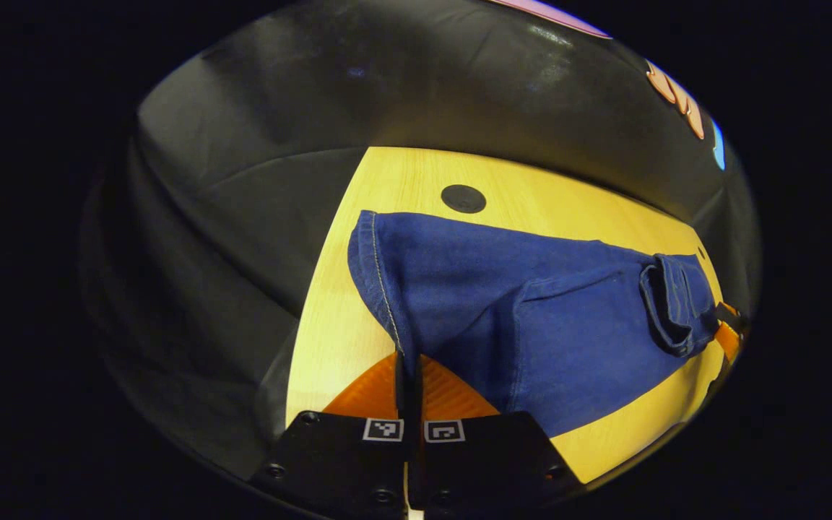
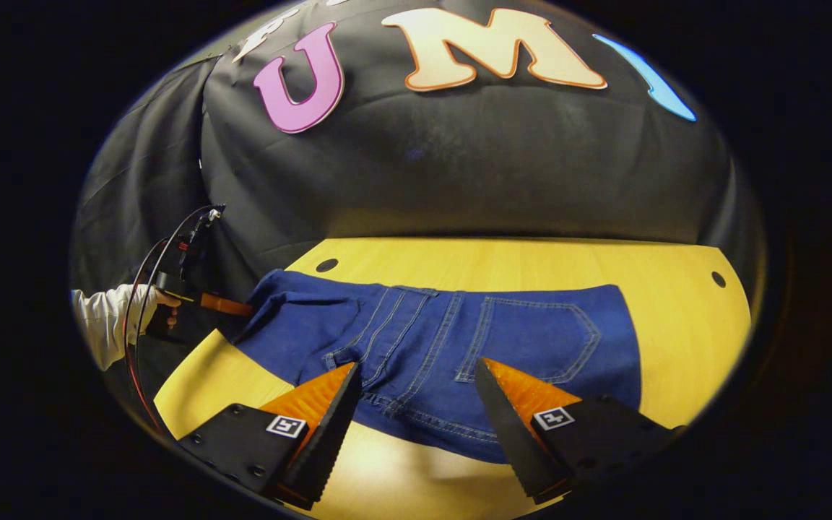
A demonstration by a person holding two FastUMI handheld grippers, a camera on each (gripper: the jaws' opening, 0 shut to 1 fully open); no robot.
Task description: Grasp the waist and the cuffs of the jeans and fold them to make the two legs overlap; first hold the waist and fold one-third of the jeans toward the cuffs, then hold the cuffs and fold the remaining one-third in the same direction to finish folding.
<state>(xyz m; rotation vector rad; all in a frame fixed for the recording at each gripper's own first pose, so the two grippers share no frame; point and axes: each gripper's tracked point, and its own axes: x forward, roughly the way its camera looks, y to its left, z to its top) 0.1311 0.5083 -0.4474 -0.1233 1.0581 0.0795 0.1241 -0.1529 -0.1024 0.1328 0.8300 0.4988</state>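
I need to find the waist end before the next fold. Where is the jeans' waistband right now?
In the right gripper view the waistband lies along the jeans' near edge on the yellow table, between the open right hand-held gripper's fingers.

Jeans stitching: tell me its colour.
Pale thread on dark blue jeans; it shows best around the back pocket in the right gripper view.

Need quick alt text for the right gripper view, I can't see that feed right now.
The right claw hangs open over the waist end of blue jeans lying back-pockets-up on a yellow wooden table. At far left, a white-sleeved hand holds the left claw at the jeans' cuff end.
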